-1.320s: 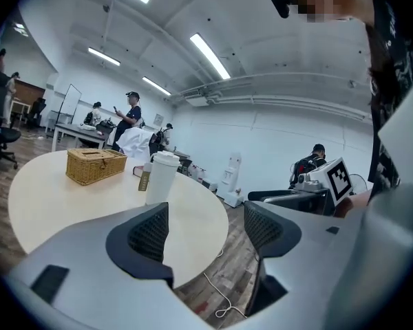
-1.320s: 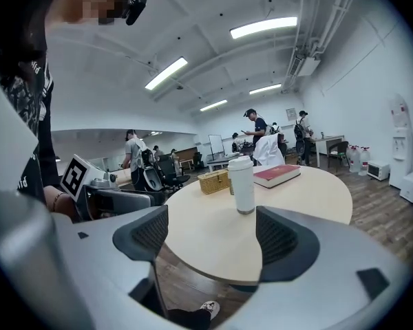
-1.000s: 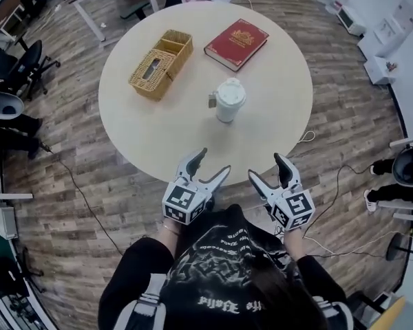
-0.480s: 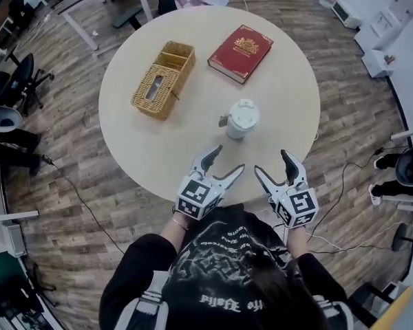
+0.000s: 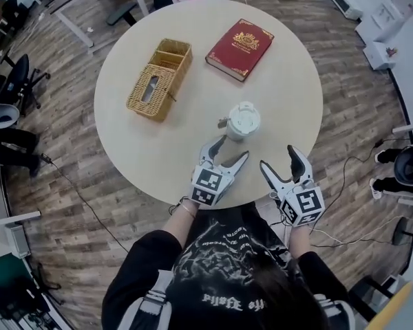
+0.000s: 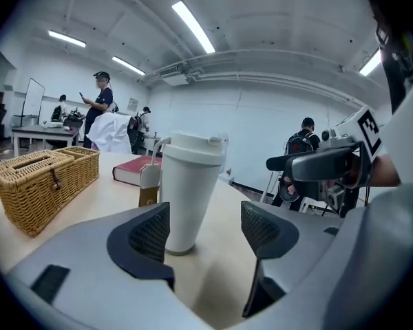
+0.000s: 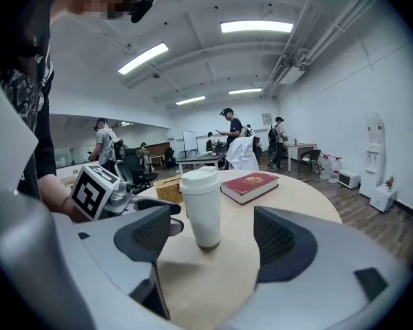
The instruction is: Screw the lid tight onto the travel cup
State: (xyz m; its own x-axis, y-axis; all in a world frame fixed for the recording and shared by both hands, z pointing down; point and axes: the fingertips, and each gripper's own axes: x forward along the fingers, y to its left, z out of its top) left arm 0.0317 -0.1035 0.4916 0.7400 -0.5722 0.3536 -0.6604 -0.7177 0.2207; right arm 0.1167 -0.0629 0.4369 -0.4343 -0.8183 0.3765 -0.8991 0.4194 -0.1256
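A white travel cup (image 5: 243, 121) with its lid on and a small tag hanging at its side stands upright on the round table (image 5: 144, 150). My left gripper (image 5: 230, 150) is just short of the cup, pointing at it. Its jaws have just been closing a little but stand open, with nothing between them. In the left gripper view the cup (image 6: 189, 191) rises close ahead of the left gripper (image 6: 206, 229). My right gripper (image 5: 279, 158) is open over the table's near edge, right of the cup. The right gripper view shows the cup (image 7: 203, 208) farther off, beyond the right gripper (image 7: 213, 243).
A wicker tissue box (image 5: 153, 78) and a red book (image 5: 239, 42) lie on the far half of the table. Office chairs (image 5: 7, 115), cables and desks stand on the wooden floor around it. People stand in the background (image 6: 100, 108).
Both grippers have moved forward from in front of the table onto its near edge. The left one has come close to the cup. The cup has not moved on the table.
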